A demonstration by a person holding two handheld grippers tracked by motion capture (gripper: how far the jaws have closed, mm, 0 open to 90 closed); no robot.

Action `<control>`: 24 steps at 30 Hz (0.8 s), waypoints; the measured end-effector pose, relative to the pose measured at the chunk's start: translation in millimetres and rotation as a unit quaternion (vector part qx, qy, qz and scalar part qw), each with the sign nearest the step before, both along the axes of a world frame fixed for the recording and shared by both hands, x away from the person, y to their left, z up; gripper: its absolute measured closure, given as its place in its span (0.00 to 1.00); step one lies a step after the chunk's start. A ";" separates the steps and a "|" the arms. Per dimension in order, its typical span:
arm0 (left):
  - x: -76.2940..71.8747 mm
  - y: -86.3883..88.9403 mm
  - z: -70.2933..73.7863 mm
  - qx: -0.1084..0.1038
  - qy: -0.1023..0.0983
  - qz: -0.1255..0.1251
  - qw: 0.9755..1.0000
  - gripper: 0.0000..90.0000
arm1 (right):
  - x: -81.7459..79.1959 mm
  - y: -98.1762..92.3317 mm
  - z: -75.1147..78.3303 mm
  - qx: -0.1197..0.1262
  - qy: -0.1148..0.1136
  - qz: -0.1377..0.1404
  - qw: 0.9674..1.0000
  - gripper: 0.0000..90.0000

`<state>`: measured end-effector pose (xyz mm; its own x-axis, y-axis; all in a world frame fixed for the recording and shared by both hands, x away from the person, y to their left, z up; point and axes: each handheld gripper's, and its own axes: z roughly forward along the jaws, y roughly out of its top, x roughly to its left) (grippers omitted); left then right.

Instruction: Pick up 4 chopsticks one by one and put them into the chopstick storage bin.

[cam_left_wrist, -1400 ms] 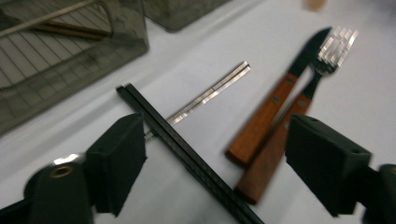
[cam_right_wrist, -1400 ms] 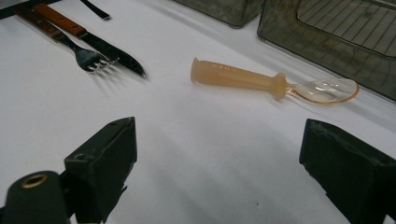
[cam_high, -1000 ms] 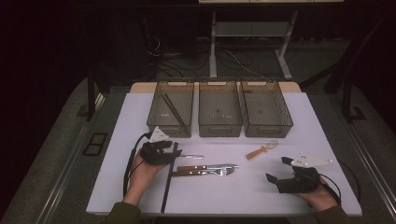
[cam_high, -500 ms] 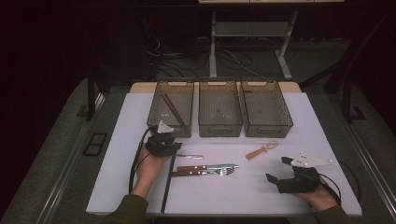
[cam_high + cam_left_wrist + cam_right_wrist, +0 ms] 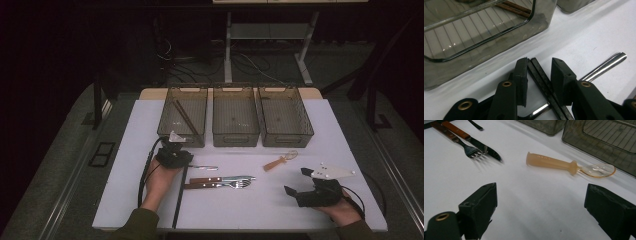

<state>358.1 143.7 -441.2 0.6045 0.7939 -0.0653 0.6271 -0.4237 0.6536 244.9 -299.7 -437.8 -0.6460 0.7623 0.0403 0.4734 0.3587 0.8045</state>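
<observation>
Left gripper [image 5: 539,67] jaws, just closing, straddle a black stick [image 5: 546,85] near the bin [image 5: 486,50], not yet pinching. Right gripper [image 5: 541,207] jaws spread above tabletop [image 5: 536,195] near spoon [image 5: 569,166].

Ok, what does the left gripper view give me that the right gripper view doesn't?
Left gripper view: the left gripper, its fingers just closing around two black ridged sticks without pressing them yet, a shiny steel handle, and brown wooden sticks inside a smoky clear plastic bin. Right gripper view: the translucent orange plastic spoon, the wooden-handled fork and knife, and the right gripper, open. Shared: the white table and such bins.
</observation>
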 end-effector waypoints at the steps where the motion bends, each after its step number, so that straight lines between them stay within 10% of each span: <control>1: 0.1 0.1 -0.1 -0.001 0.000 0.000 1.000 0.74 | 0.0 0.0 -0.1 -0.001 0.000 0.000 1.000 0.13; 24: -0.1 -3.3 -0.1 0.003 0.000 -0.030 1.000 0.87 | 0.0 0.4 -0.3 -0.002 0.001 0.001 1.000 0.13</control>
